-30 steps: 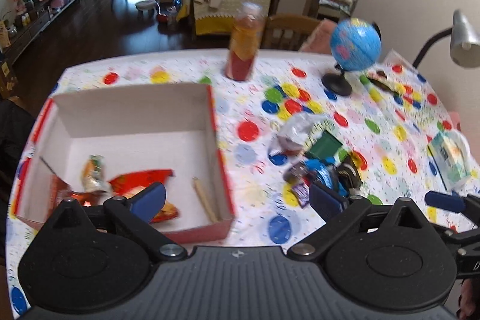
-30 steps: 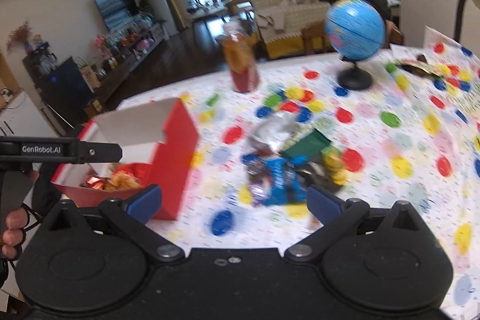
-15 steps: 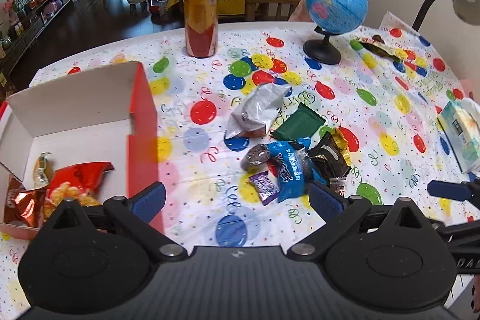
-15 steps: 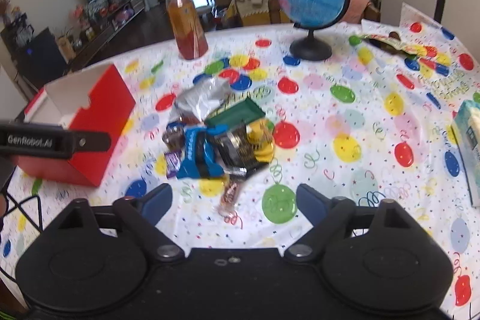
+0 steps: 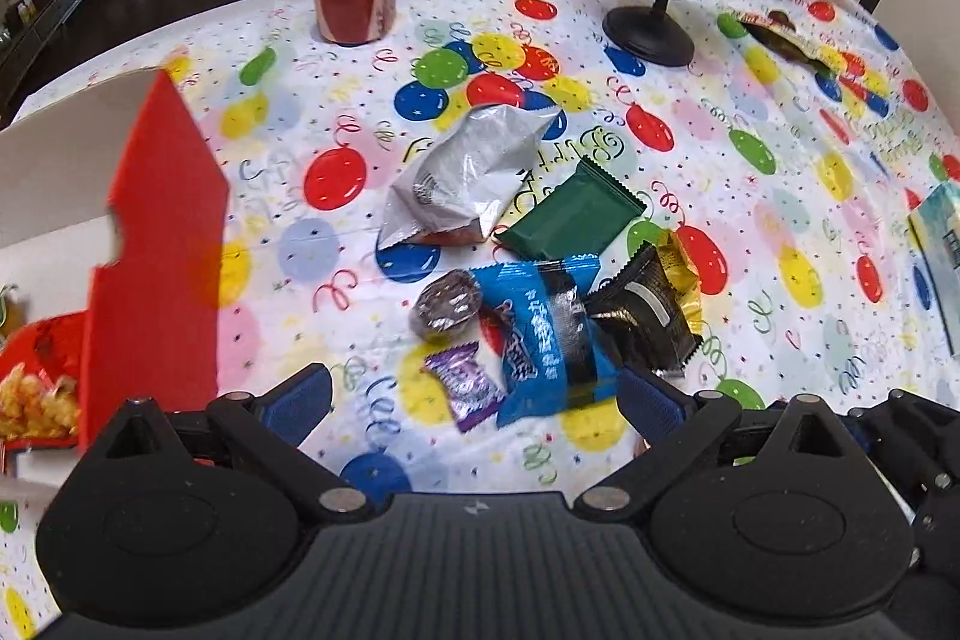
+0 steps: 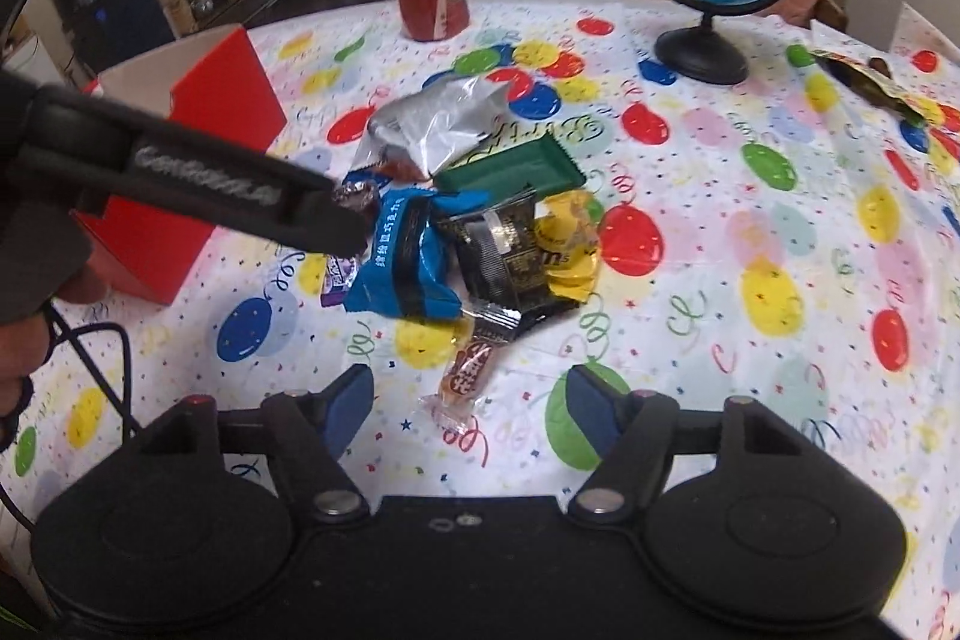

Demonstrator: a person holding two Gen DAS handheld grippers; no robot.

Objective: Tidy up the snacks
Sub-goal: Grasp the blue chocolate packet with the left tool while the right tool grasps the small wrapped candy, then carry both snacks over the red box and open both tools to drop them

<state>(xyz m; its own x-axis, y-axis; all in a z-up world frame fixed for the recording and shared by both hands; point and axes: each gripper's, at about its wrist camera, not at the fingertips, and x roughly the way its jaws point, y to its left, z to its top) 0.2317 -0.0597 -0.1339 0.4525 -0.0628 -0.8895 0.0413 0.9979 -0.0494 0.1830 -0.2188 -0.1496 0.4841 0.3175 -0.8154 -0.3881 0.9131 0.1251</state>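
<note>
Snacks sit heaped in the middle of the balloon-print tablecloth (image 5: 690, 142), with the red box (image 5: 156, 244) off to the left, already holding a few packets. I read this as the reach step: both tools are over the pile and nothing is lifted yet. My left gripper (image 5: 474, 397) stands with its jaws wide apart, the purple candy (image 5: 465, 388) and the lower end of the blue packet (image 5: 543, 334) lying between them but unpressed. My right gripper (image 6: 468, 409) has just been narrowing its jaws, and they are still apart, with the small brown candy (image 6: 465, 376) lying just ahead of them on the cloth (not yet between the pads, as far as I can judge). The silver bag (image 5: 462, 175), green packet (image 5: 570, 214) and black packet (image 5: 645, 313) wait further back. Next, I would need to lower each tool until its pads straddle one wrapper, close, then carry it to the box.
</note>
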